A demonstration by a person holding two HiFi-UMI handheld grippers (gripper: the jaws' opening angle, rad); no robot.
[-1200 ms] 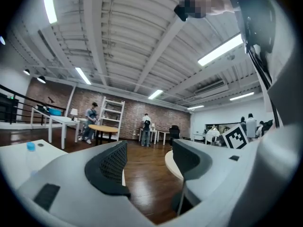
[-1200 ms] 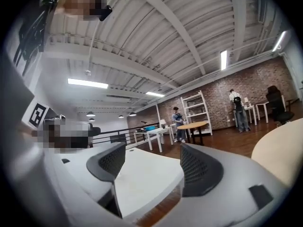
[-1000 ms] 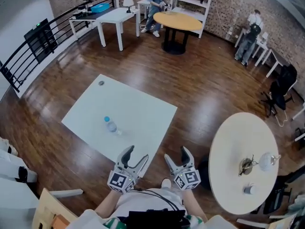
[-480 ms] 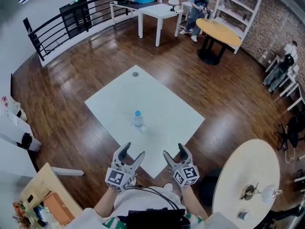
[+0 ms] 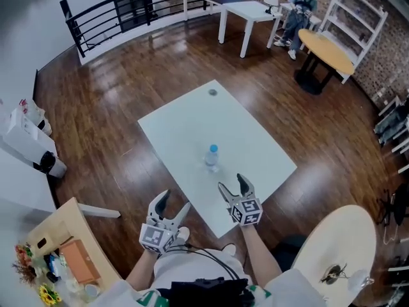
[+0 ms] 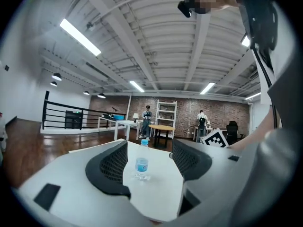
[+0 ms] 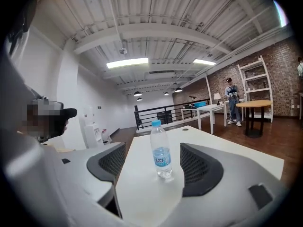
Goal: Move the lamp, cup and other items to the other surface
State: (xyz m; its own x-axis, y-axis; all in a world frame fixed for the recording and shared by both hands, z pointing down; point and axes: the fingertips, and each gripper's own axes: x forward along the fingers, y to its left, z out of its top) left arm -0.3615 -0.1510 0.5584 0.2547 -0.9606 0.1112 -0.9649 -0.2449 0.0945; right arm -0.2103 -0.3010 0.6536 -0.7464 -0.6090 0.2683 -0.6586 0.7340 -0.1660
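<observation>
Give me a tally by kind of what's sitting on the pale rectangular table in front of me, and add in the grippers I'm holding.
Clear plastic water bottle with a blue cap: 1
Small round grey object: 1
Handheld two-jaw grippers, left gripper and right gripper: 2
Total: 4

The dark brown plank floor (image 5: 108, 107) is polished wood, glossy enough to mirror the ceiling lights, while the pale rectangular table top (image 5: 185, 126) looks smooth and matt. The small clear bottle with a blue cap (image 5: 211, 158) is thin shiny plastic. The far wall (image 6: 189, 112) is rough red-brown brick, and the black railing (image 5: 96, 21) is painted metal.
</observation>
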